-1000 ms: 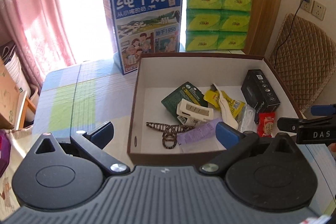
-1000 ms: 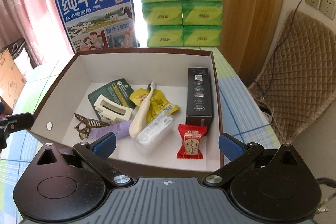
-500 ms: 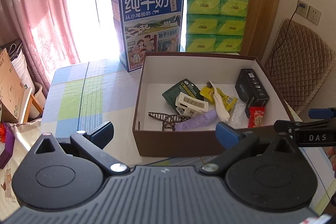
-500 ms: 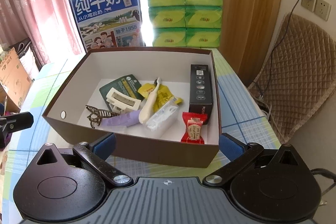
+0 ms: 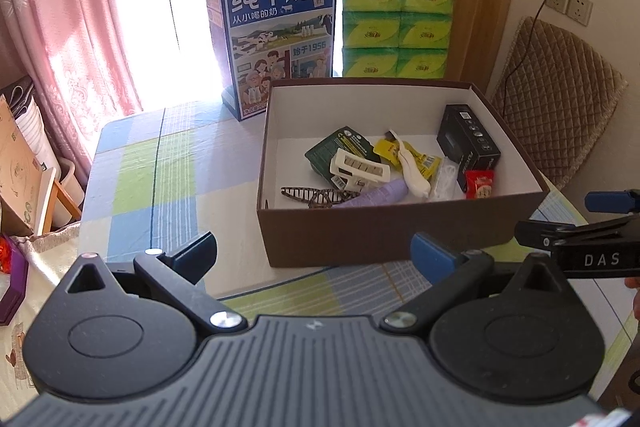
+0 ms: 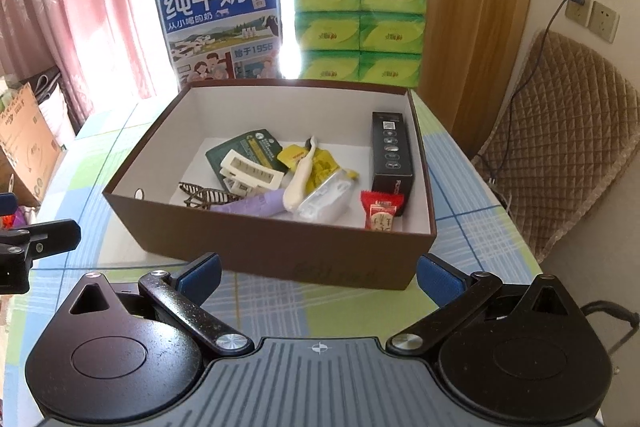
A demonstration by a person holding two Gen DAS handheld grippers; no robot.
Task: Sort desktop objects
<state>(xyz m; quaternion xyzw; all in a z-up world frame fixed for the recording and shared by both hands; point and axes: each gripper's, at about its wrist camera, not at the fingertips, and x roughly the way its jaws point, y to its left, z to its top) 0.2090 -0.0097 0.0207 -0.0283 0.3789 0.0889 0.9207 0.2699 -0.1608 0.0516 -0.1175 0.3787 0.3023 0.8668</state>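
Brown card, left wrist view: the box (image 5: 400, 235) sits on the checked tablecloth (image 5: 160, 179), right of centre, white inside and open-topped.
Left gripper (image 5: 312, 255): released, jaws wide, holding nothing, near side of the box and apart from it.
Contents, left to right: brown hair clip (image 5: 316, 195), cream claw clip (image 5: 358, 171) on a dark green packet (image 5: 340, 147), lilac tube (image 5: 376, 194), yellow sachet (image 5: 400, 151) under a white handled tool (image 5: 414, 173), black carton (image 5: 468, 141) at the far right wall, red sweet (image 5: 480, 183) near it.
Right gripper, seen here: its fingers (image 5: 576, 231) reach in from the right edge, spread apart.
Right wrist view, right gripper (image 6: 318, 277): released, empty, just short of the box's near wall.
Extra here: a clear plastic case (image 6: 326, 199) lies between the white tool and the red sweet.
Handling, judged: everything looks light; clips are stiff and toothed, so pinch across the spine; sachets and sweet are soft and slippery, take an edge; the carton is rigid, grip its narrow sides.
Behind: milk carton (image 6: 222, 31) and green tissue packs (image 6: 358, 27), far side.
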